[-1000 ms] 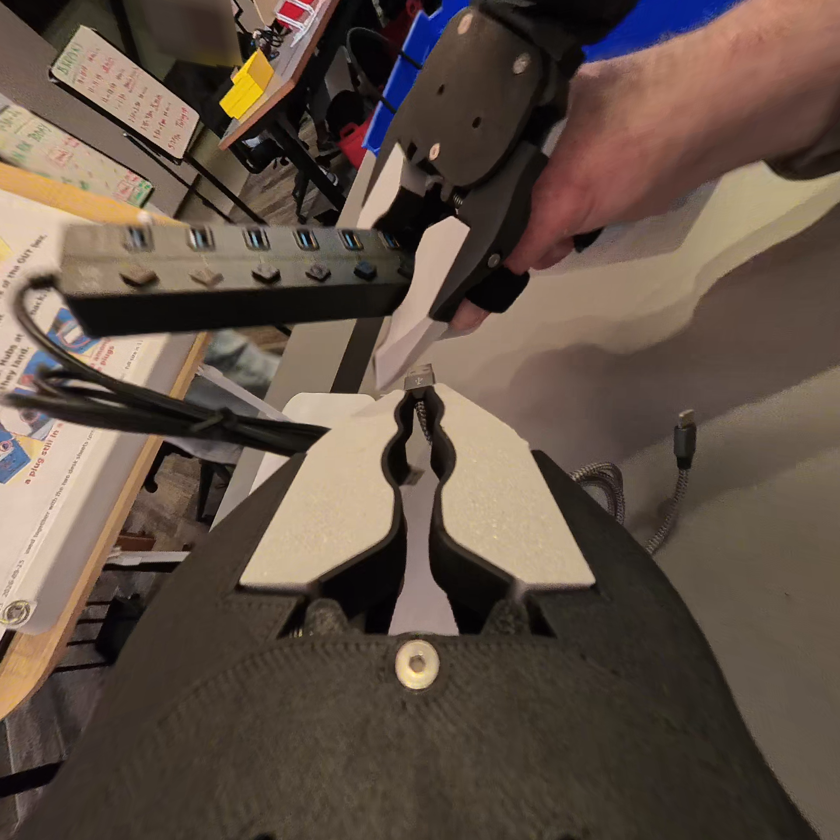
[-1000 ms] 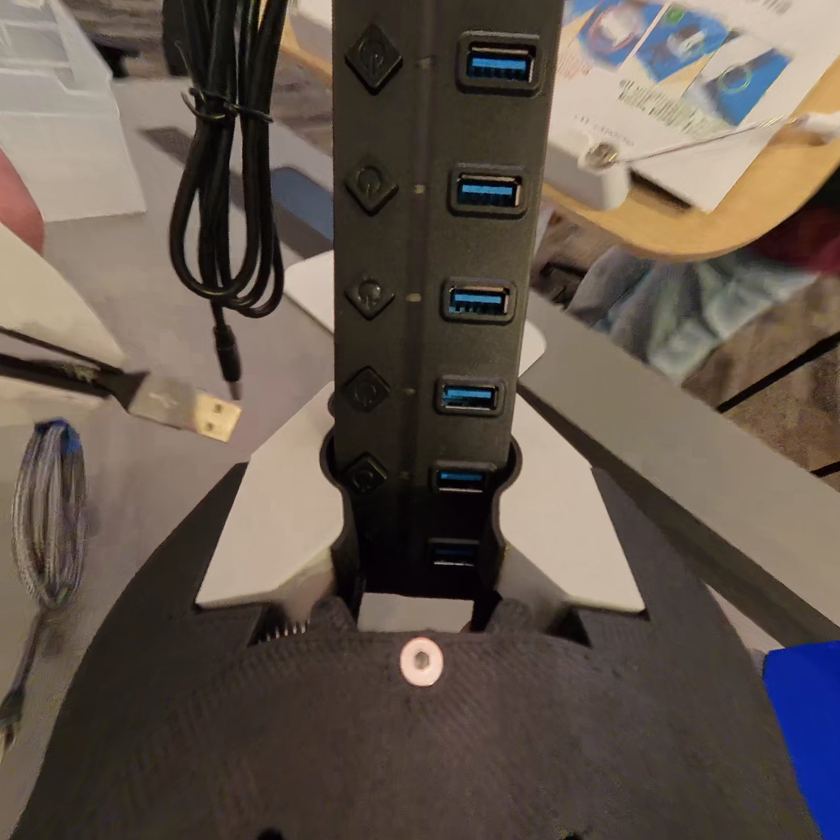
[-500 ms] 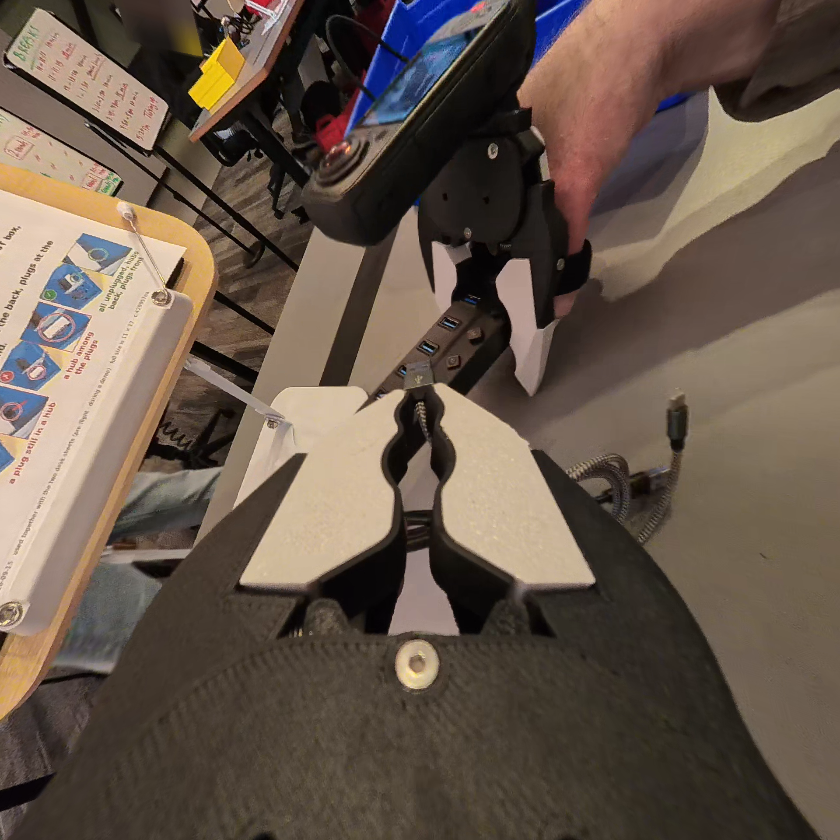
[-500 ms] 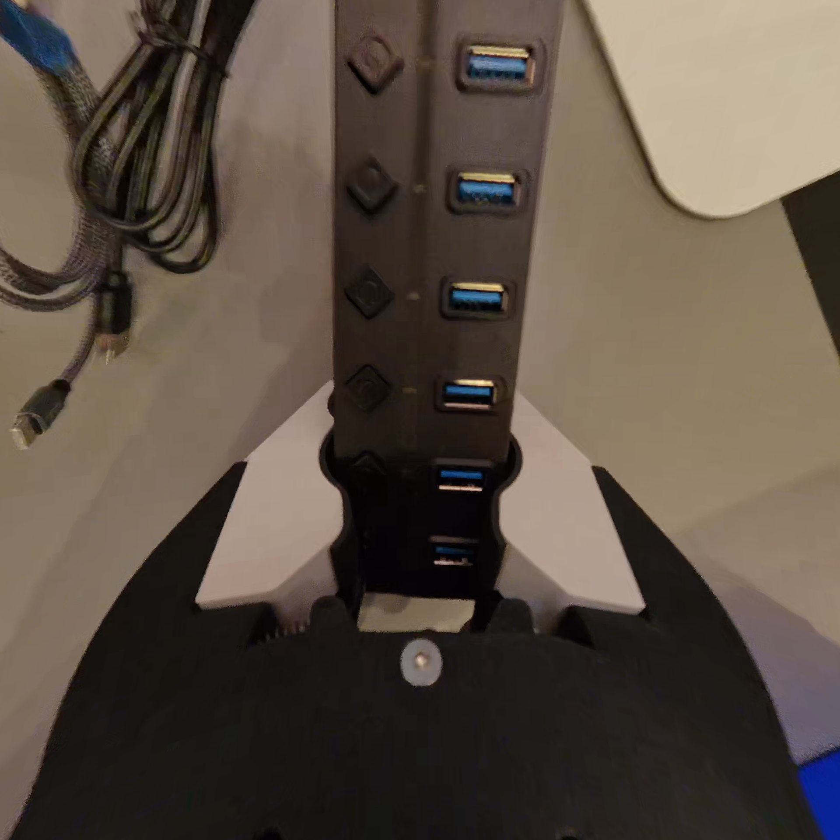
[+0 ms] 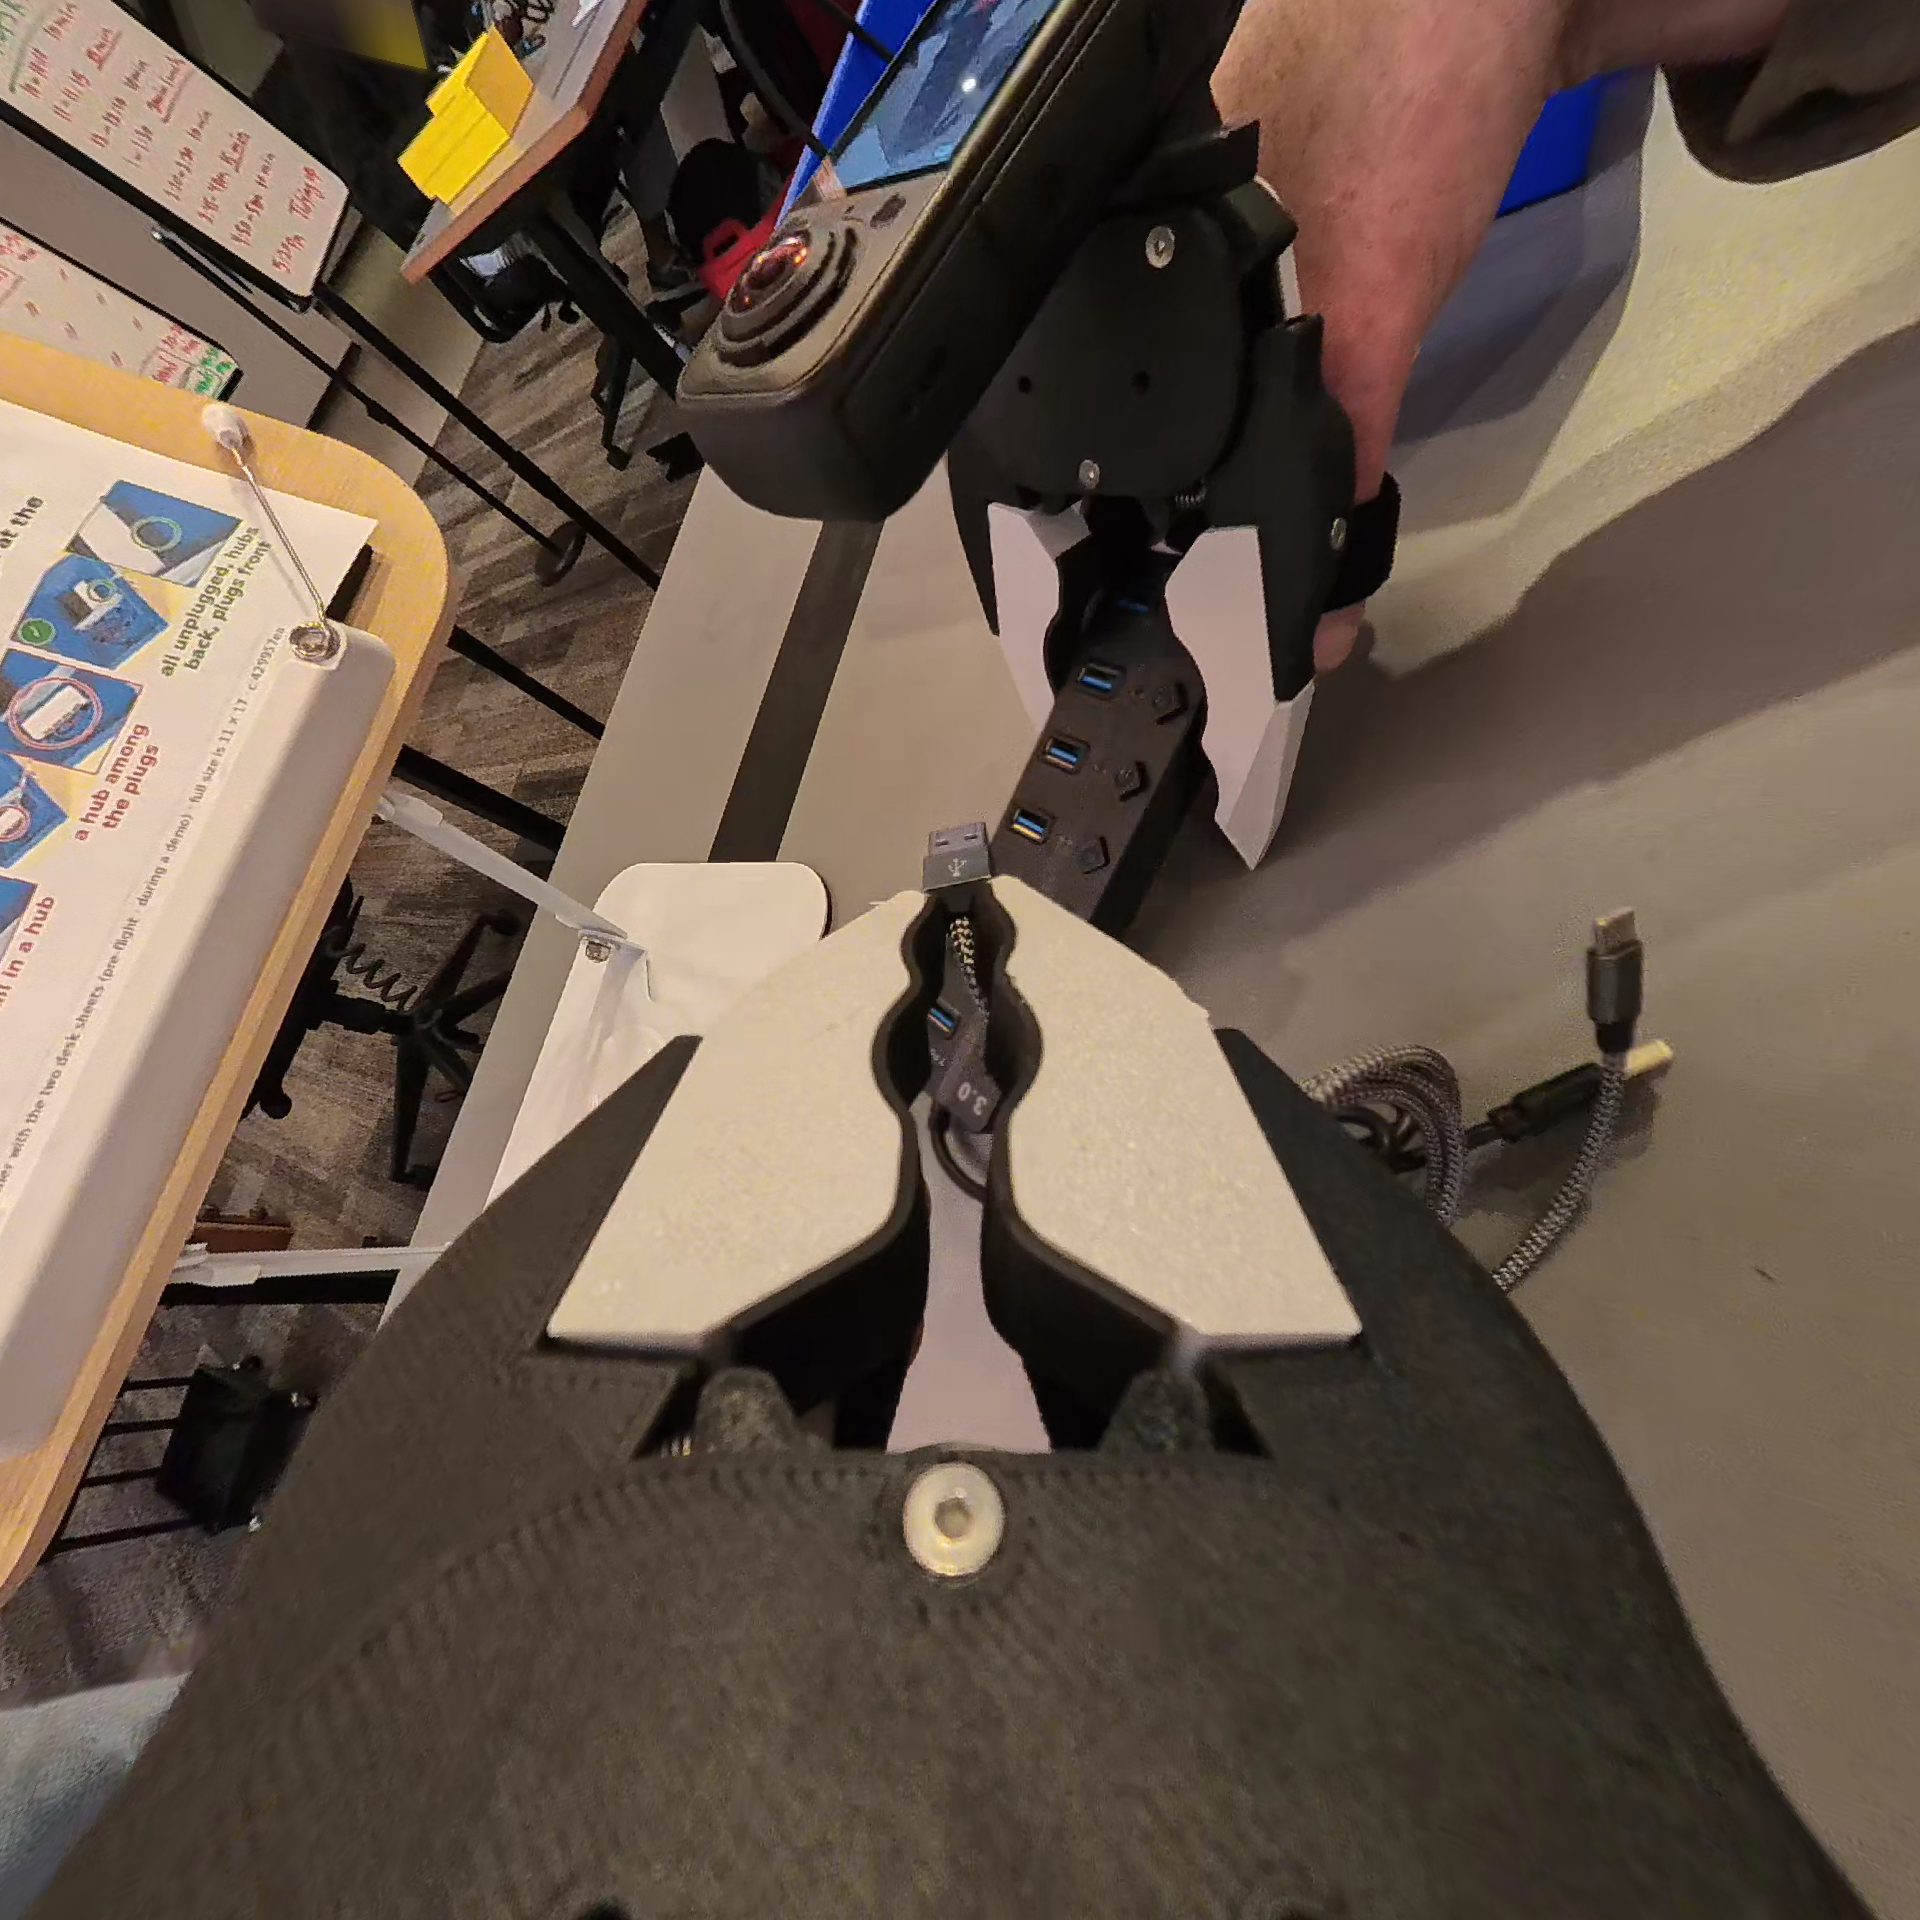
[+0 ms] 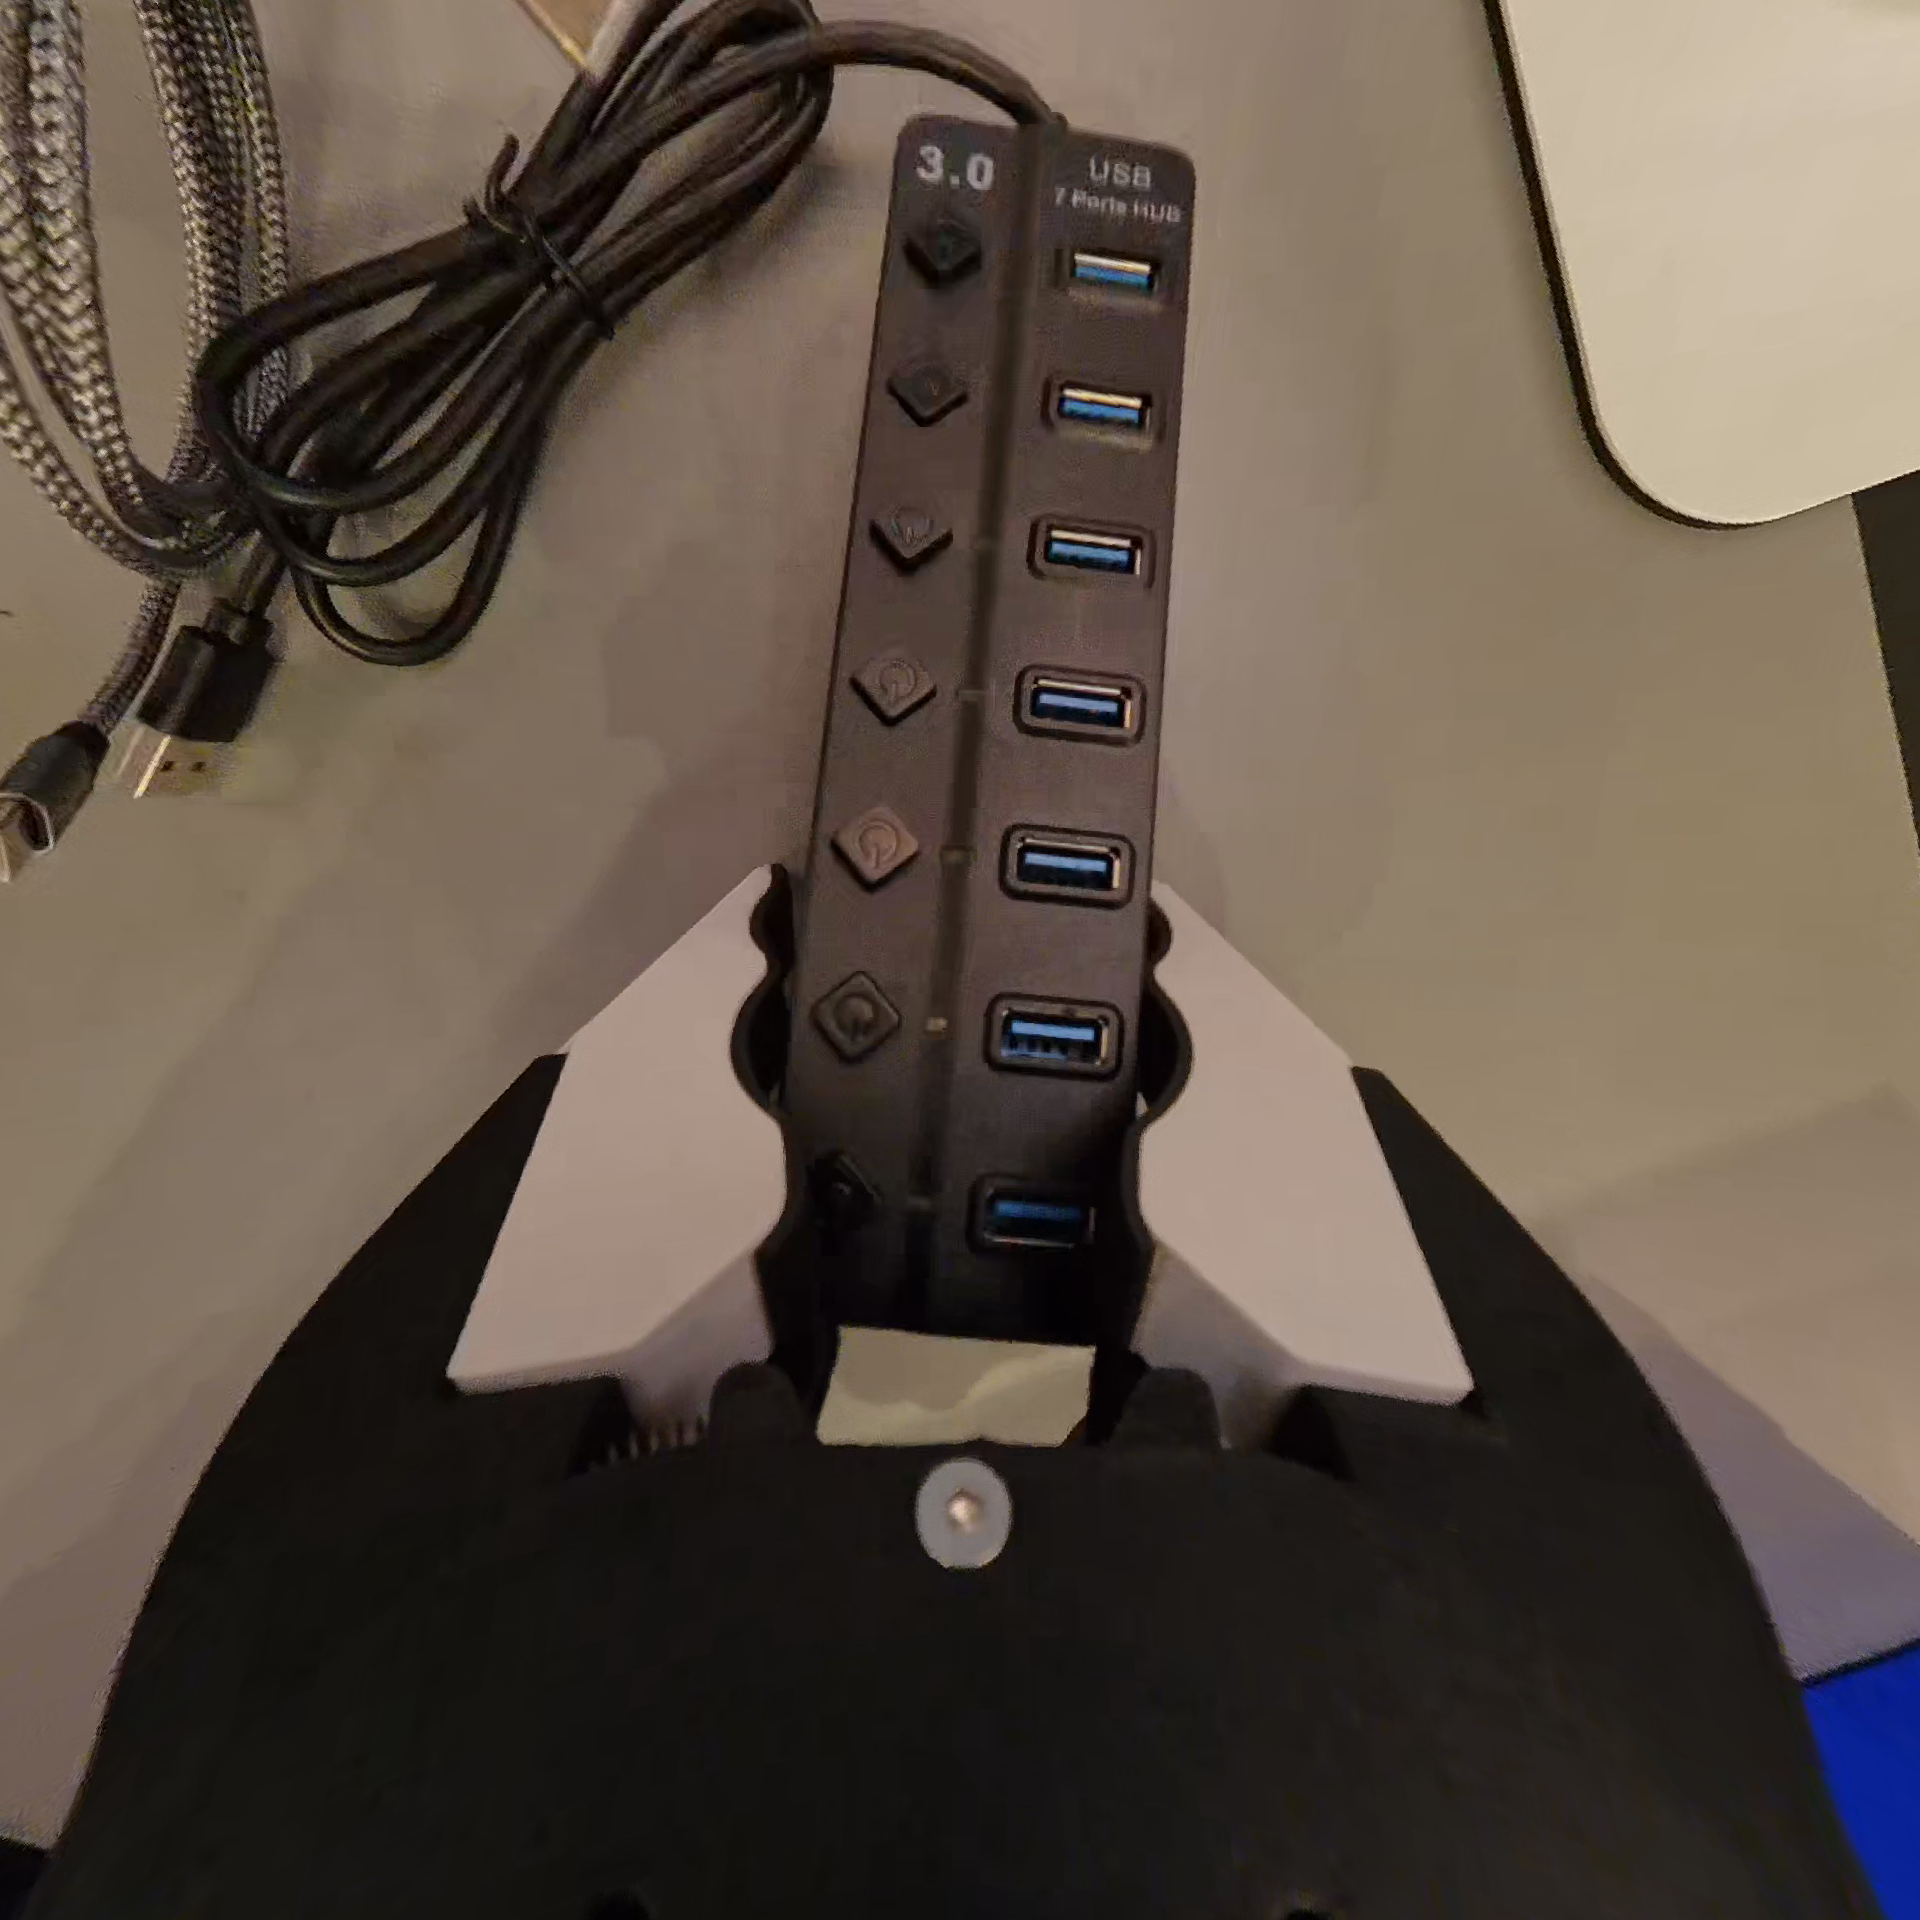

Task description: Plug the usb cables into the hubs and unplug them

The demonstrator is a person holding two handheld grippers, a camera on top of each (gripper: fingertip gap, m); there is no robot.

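1. My left gripper (image 5: 956,904) is pinched narrow on a braided USB cable (image 5: 964,940); its USB-A plug (image 5: 956,854) sticks out past the tips, close to the hub's ports but not inserted.
2. My right gripper (image 6: 961,914) clamps the near end of the black seven-port USB hub (image 6: 997,665), all blue ports bare; in the left wrist view the hub (image 5: 1101,769) slants down toward the grey table (image 5: 1662,727).
3. Left of the hub, its tied black cord (image 6: 436,343) lies bundled on the table (image 6: 1455,831).
4. Further toward the left edge, braided cables (image 6: 94,312) end in loose plugs (image 6: 177,769).
5. At the far right corner sits a white tray (image 6: 1714,208).
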